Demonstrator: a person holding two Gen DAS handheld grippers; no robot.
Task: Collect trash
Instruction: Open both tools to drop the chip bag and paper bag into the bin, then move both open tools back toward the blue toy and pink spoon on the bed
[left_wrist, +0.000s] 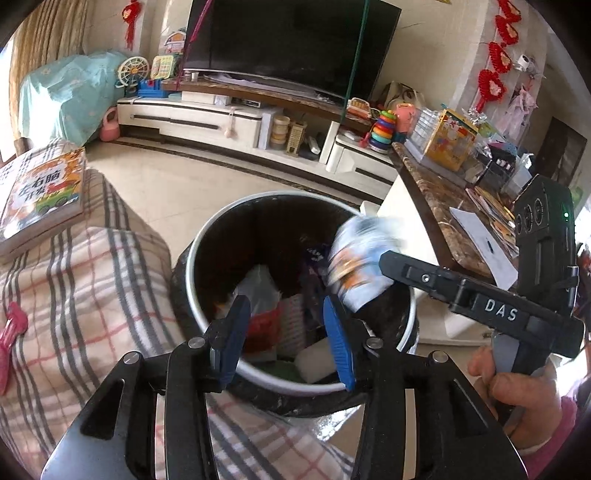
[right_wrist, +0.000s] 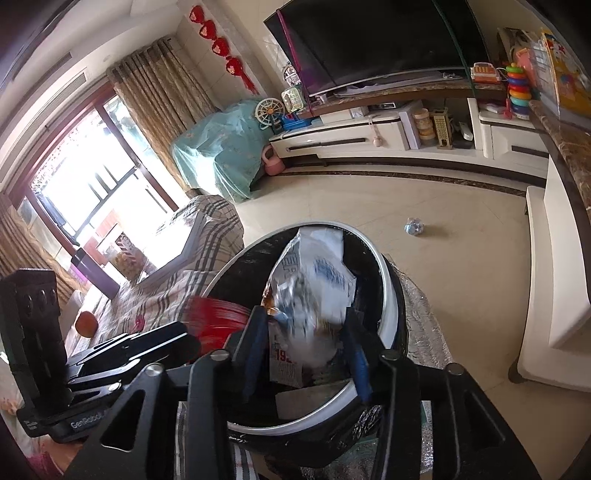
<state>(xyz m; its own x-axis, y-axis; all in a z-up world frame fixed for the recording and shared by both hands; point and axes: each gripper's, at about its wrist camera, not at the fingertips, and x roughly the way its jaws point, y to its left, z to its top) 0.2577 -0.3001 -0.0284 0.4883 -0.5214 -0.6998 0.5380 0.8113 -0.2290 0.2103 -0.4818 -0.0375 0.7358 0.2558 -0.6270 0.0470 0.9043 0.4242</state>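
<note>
While both tongs (left_wrist: 286, 339) gape, a wrapper (left_wrist: 360, 266) blurs above the bin (left_wrist: 207, 236).

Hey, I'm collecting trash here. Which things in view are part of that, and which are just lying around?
Part of the job:
trash bin
blue-and-white packet over the bin
crumpled wrapper on the floor, likely trash

Just lying about:
book on the sofa
round orange thing
ring-stacking toy
television

A big dark TV (right_wrist: 373, 40) sits on a long white cabinet (right_wrist: 343, 138). The floor (right_wrist: 461, 266) is pale and shiny. Sun pours through the window (right_wrist: 85, 188) beside brown curtains (right_wrist: 155, 99).
</note>
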